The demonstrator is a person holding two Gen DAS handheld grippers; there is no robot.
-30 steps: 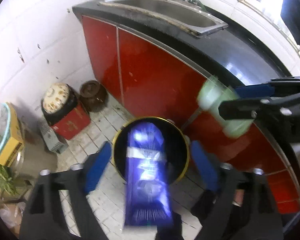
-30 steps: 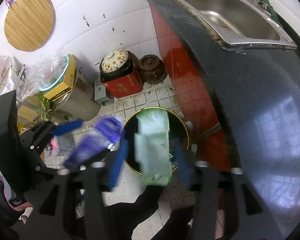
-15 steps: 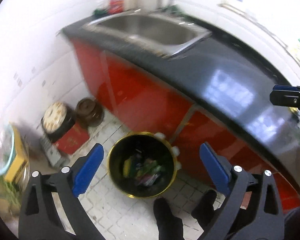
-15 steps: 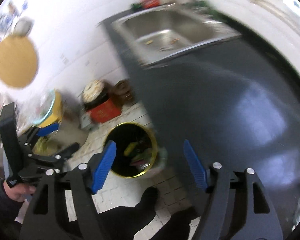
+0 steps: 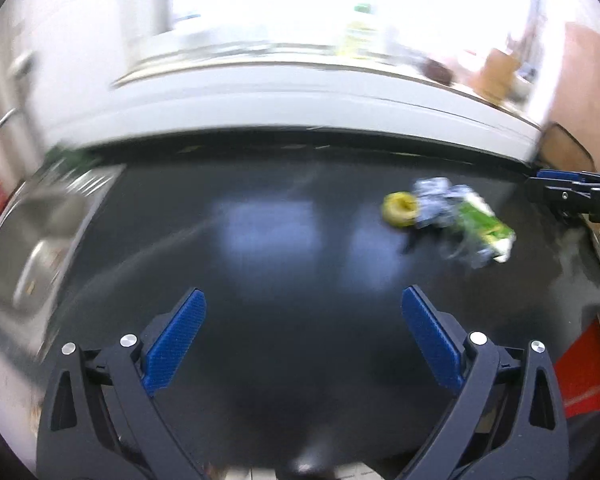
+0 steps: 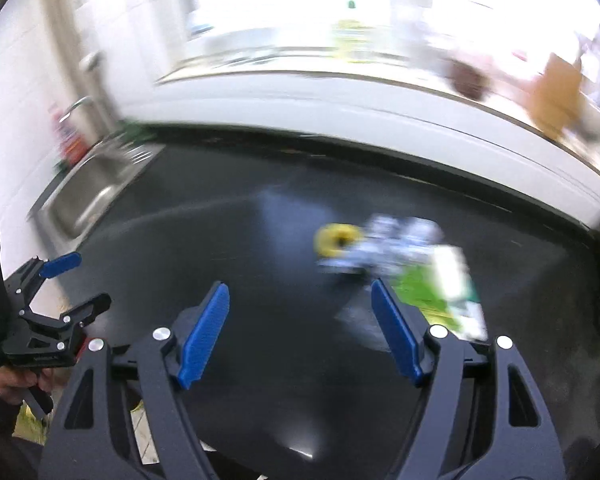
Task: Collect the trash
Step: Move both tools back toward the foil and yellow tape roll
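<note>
Trash lies on the black counter [image 5: 284, 248]: a yellow ring-shaped piece [image 5: 399, 208], a crumpled blue-white wrapper [image 5: 436, 200] and a green-white packet [image 5: 486, 228]. They also show in the right wrist view: ring [image 6: 334, 240], wrapper [image 6: 396, 240], packet [image 6: 448, 292]. My left gripper [image 5: 302, 336] is open and empty above the counter, left of the trash. My right gripper [image 6: 300, 328] is open and empty, its right finger just before the green packet. Both views are motion-blurred.
A steel sink [image 5: 32, 236] is set in the counter at the left; it also shows in the right wrist view [image 6: 92, 188]. A white sill [image 5: 300, 92] with bottles runs behind the counter. A red cabinet front [image 5: 580, 368] shows at lower right.
Both grippers let their packets fall into the bin on the floor, opened, then swung up from the bin to face the counter and the trash lying on it.
</note>
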